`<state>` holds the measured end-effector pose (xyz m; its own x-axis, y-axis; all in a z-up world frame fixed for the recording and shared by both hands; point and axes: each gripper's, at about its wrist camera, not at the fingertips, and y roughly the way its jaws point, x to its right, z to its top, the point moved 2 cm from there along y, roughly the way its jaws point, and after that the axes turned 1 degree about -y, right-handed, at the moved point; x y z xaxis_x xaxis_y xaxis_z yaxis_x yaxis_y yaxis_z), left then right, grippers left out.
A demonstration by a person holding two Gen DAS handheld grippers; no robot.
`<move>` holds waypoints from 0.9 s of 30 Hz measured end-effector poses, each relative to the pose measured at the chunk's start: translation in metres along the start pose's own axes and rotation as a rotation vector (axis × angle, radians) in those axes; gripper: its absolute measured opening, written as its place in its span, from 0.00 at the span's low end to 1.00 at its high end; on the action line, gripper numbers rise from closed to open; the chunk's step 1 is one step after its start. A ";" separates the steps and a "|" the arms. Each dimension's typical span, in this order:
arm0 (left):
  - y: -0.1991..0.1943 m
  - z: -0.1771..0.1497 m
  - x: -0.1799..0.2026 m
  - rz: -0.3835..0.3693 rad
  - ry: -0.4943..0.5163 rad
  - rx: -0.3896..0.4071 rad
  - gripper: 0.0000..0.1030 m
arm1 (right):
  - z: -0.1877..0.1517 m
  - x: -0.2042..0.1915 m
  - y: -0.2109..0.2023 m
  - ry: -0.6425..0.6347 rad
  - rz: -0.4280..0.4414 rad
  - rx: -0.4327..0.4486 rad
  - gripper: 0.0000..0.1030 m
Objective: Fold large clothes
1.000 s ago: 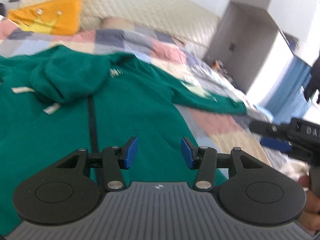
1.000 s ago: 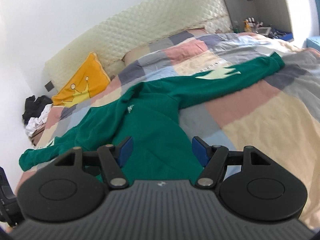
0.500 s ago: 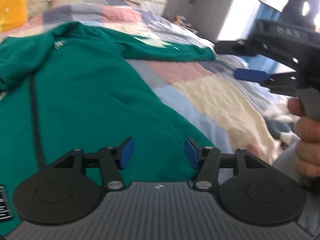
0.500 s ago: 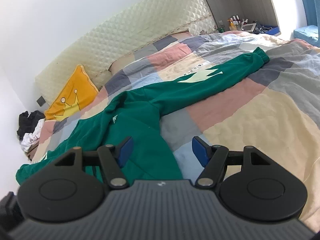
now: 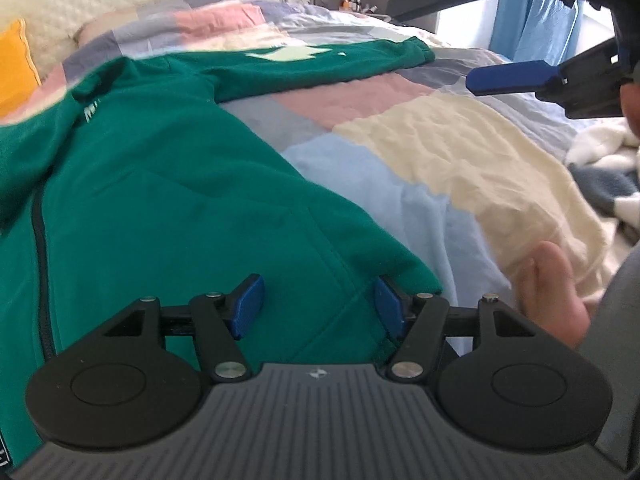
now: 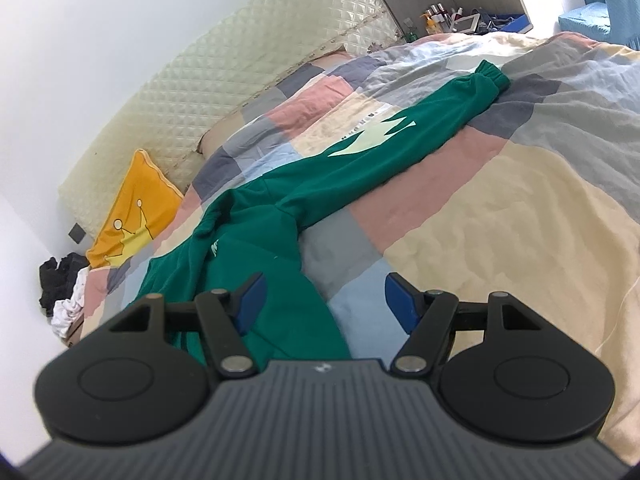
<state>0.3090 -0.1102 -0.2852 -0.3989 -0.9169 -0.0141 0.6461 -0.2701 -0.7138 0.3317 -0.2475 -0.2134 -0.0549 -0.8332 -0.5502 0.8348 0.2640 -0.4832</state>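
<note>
A green zip-up hoodie [image 5: 160,200] lies spread on the patchwork quilt [image 5: 440,152]. One sleeve [image 6: 376,132], marked with a pale graphic, stretches out to the right. My left gripper [image 5: 318,300] hovers low over the hoodie's bottom right corner. Its jaws are opening, with the hem corner lying beneath and between them, and the pads are not pressing on it. My right gripper [image 6: 326,298] is open and holds nothing; it stands above the hoodie's right edge and the quilt. In the left wrist view its blue fingertip [image 5: 508,78] shows at the upper right.
An orange crown cushion [image 6: 136,208] leans on the quilted headboard [image 6: 240,80]. Dark and white clothes [image 6: 64,280] are piled at the bed's far left. Bottles [image 6: 440,14] stand on a nightstand. A hand [image 5: 548,292] and white fluffy fabric [image 5: 600,148] are at the right.
My left gripper swept right and down along the hoodie, from the hood to the bottom right corner, and its jaws widened. My right gripper rolled and shifted slightly, still open.
</note>
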 end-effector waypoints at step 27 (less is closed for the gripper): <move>-0.083 -0.011 -0.098 -0.001 -0.416 0.051 0.10 | -0.004 0.008 0.014 0.072 -0.012 -0.083 0.67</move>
<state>0.2871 0.0050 -0.2321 -0.1099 -0.9542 0.2784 0.6815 -0.2762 -0.6777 0.3410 -0.2482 -0.2275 -0.1061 -0.8003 -0.5901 0.7857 0.2962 -0.5430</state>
